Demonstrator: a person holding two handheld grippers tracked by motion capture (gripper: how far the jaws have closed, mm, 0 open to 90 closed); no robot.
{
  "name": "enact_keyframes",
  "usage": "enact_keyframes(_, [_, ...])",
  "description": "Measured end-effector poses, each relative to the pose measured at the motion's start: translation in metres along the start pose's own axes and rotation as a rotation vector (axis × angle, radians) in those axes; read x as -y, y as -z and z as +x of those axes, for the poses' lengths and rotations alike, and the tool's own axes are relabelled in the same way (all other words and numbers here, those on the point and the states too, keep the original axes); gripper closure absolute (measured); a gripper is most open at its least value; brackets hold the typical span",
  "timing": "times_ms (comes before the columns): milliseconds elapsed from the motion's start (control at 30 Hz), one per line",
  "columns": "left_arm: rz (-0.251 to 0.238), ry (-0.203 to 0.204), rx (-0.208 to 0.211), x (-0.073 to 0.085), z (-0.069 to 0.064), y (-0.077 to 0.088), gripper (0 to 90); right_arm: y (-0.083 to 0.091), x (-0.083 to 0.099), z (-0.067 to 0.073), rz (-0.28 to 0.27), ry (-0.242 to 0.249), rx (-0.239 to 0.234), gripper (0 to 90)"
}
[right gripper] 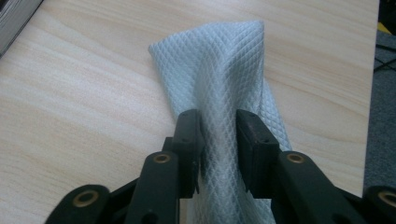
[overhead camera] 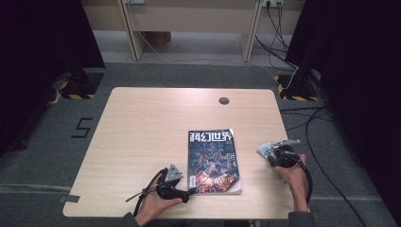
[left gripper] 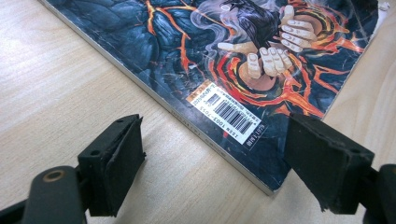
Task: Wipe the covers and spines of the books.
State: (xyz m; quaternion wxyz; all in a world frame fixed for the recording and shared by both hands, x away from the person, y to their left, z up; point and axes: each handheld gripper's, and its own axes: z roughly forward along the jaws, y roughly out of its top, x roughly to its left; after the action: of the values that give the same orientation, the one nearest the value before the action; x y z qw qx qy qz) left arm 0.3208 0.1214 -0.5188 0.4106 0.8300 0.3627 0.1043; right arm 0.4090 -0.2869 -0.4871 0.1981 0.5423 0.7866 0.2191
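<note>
Readable text — magazine cover and floor

The dark, glossy paperback magazine (overhead camera: 214,161) carries the white title 科幻世界 across its far edge; a white barcode label (left gripper: 229,114) sits at its near left corner — digits blurred. Black "5" (overhead camera: 82,127) marks the grey floor, left.

Grey carpet floor (overhead camera: 156,75), black curtains (overhead camera: 42,33) both sides, wooden desk legs (overhead camera: 132,33) behind.

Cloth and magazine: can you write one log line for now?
right gripper: around cloth | left gripper: open by magazine | table
</note>
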Motion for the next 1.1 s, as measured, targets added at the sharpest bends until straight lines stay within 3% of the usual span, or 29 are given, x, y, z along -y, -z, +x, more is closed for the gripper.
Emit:
enact_keyframes(200, [-0.001, 0.002, 0.001, 0.0, 0.0, 0.0, 18.9, 0.011, -0.007, 0.002, -0.061, -0.015, 0.012, 61.1])
enact_keyframes(333, [0.001, 0.0, 0.001, 0.0, 0.0, 0.0, 19.0, 0.017, -0.015, 0.013, -0.099, -0.004, -0.013, 57.0])
enact_keyframes(567, [0.001, -0.001, 0.002, 0.0, 0.0, 0.0, 19.0, 0.018, -0.029, 0.05, -0.133, 0.037, -0.128, 47.8])
enact_keyframes(833, [-0.001, 0.003, 0.0, 0.0, 0.0, 0.0, 19.0, -0.002, -0.037, 0.098, -0.074, 0.113, -0.255, 41.8])
enact_keyframes(933, [-0.004, 0.003, 0.001, 0.0, -0.001, 0.0, 19.2, -0.01, -0.038, 0.108, -0.031, 0.141, -0.258, 40.5])
enact_keyframes(1100, [-0.002, 0.002, 0.001, 0.0, -0.001, 0.0, 19.3, -0.017, -0.035, 0.114, -0.004, 0.128, -0.28, 36.6])
